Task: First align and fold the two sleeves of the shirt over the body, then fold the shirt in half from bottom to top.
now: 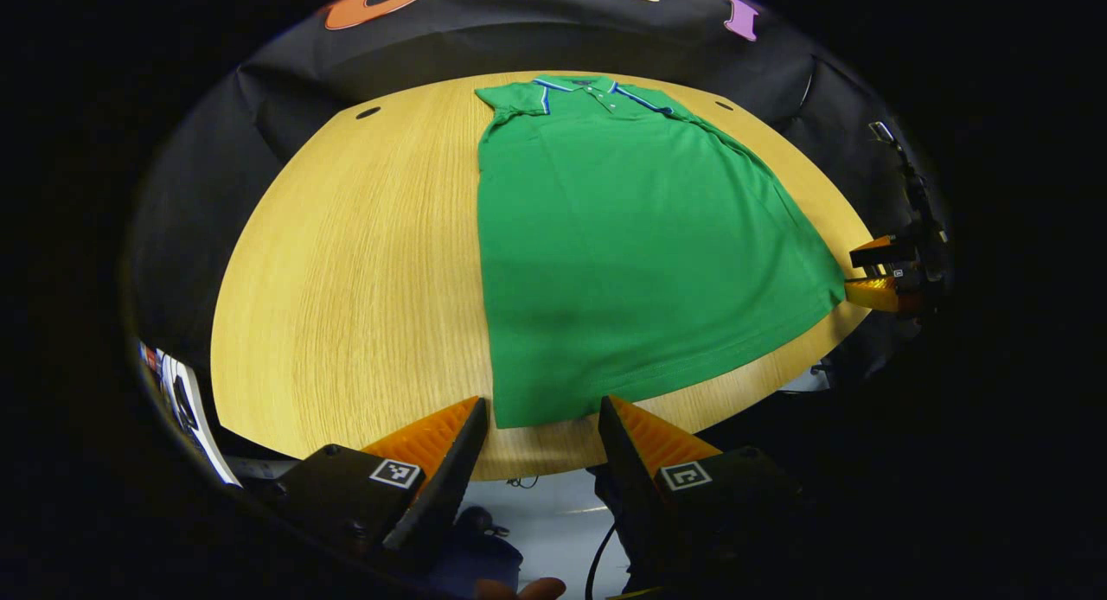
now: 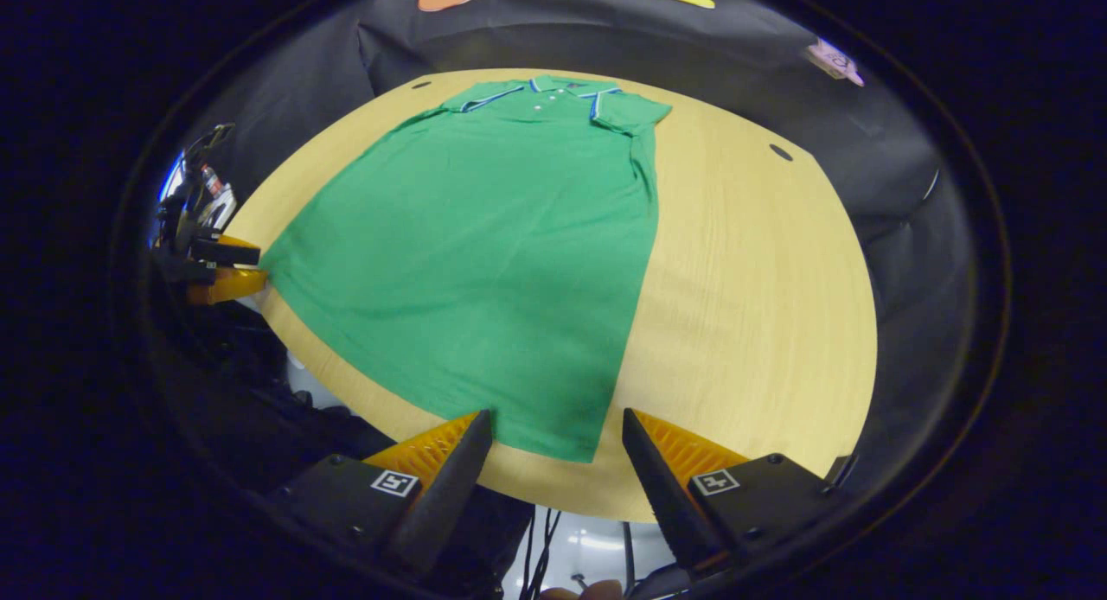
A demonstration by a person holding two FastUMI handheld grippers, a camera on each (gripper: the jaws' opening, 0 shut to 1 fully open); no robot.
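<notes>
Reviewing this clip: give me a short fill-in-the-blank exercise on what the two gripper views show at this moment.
1. The green shirt lies flat on a round ____ table.
2. The shirt's collar points toward the booth's ____.
3. Both sleeves are already ____ over the body.
4. The left gripper and the right gripper each face a bottom corner of the shirt with jaws ____.

Missing words: wooden; wall; folded; open
</notes>
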